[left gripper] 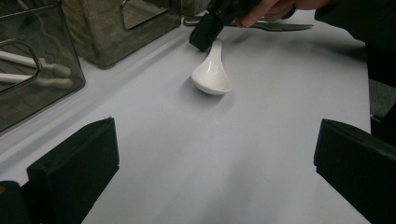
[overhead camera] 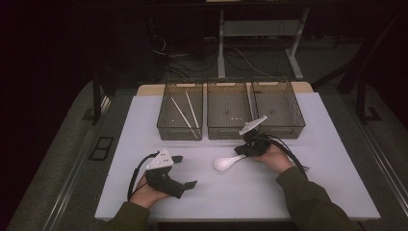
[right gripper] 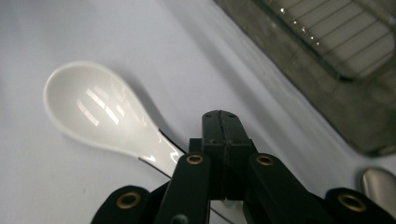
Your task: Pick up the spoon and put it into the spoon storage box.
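1. One white spoon [overhead camera: 229, 162] lies on the white table [overhead camera: 308, 192], bowl up, in front of the middle bin. In the high view its bowl points to the left and its handle runs right and a little away, straight into the right gripper [overhead camera: 246, 149].
2. That claw is clenched: in the right gripper view the jaws meet with no gap, right over the spoon [right gripper: 100, 114] handle (the handle goes under the pads, so it reads as a grasp on the handle's end, though the contact itself is hidden).
3. From the left gripper view, the spoon [left gripper: 212, 74] sits ahead with its bowl nearest the camera and the right gripper [left gripper: 205, 35] on its far end.
4. Left gripper [overhead camera: 185, 171]: released, jaws standing wide apart on bare table, well short of the spoon. The right hand is plainly the nearer one.
5. Three wire-mesh bins stand side by side at the far edge. The left bin [overhead camera: 166, 126] holds two white chopsticks [overhead camera: 185, 113]. The middle bin [overhead camera: 230, 132] looks empty, and so does the right bin [overhead camera: 293, 127].
6. A metal utensil [right gripper: 380, 184] lies just beside the right claw.
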